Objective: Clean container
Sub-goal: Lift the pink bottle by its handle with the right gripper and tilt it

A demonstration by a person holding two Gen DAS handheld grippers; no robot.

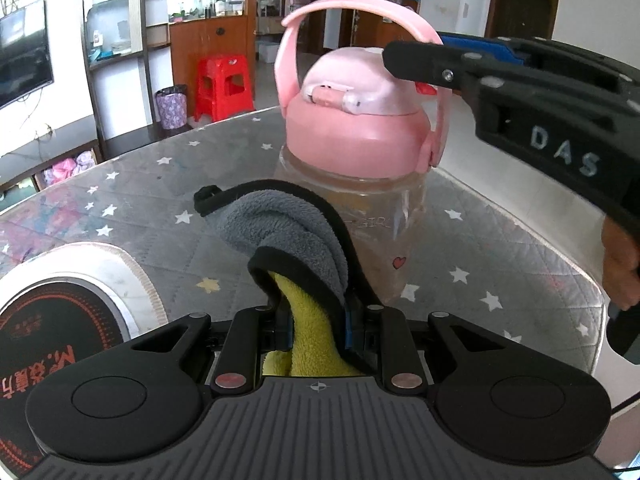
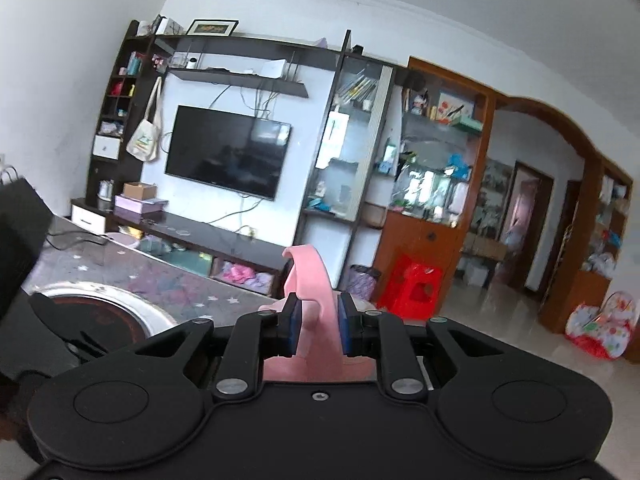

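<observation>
Two tongs engage one pink-lidded water bottle (image 1: 352,184) upright on the starred surface (image 1: 500,264): right tongs (image 2: 318,330) pinch its carry handle (image 2: 310,280); left tongs (image 1: 316,320) clamp a grey-yellow cloth (image 1: 280,232) against its clear wall. Risk: sideways wiping pressure may tip the bottle about the hinged handle.

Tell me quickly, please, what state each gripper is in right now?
Left gripper: shut on the grey and yellow cloth.
Right gripper: shut on the pink handle of the water bottle.

1 pink bottle (image 1: 356,168), 1 cloth (image 1: 296,240), 2 hand-held grippers, 1 red stool (image 1: 224,86), 1 television (image 2: 228,152)
</observation>
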